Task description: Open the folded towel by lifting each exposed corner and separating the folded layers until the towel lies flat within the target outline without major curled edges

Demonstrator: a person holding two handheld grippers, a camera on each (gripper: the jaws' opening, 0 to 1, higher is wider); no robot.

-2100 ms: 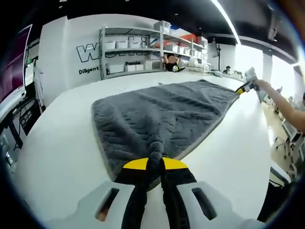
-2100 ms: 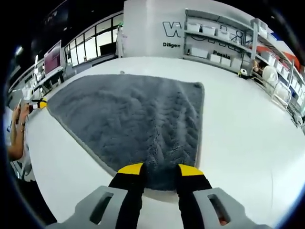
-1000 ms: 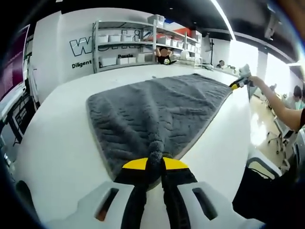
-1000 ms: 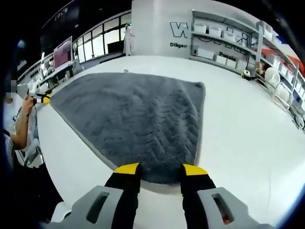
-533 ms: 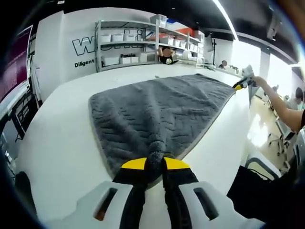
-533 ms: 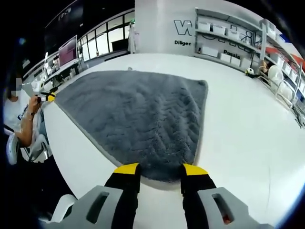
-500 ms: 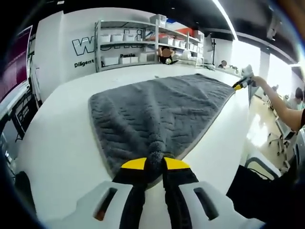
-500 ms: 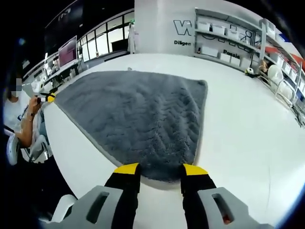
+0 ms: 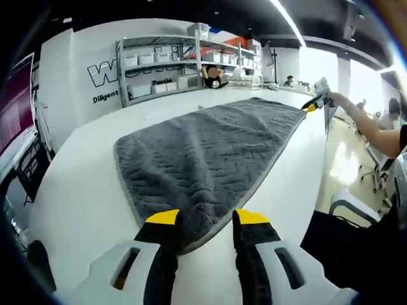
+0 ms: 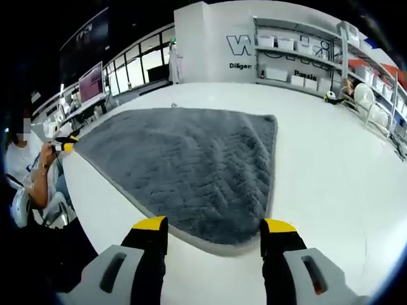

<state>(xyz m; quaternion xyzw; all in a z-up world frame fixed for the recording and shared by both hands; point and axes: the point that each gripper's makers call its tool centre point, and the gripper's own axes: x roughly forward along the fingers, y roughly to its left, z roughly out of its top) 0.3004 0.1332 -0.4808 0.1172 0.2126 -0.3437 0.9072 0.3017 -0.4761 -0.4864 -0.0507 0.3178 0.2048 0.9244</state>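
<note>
Your left gripper [image 9: 206, 219] and right gripper [image 10: 215, 223] gape wide at the flat gray towel [image 9: 203, 149]; upper-left wall lettering [image 9: 105, 98] reads "Diligent".

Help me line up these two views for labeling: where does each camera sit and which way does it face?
Left gripper view: rides the left gripper, open at a corner of the gray towel, looking along it toward the shelves; the person's forearm shows.
Right gripper view: rides the right gripper, open at the opposite near corner; the person's hand shows.
Shared: towel, white table, shelves.
</note>
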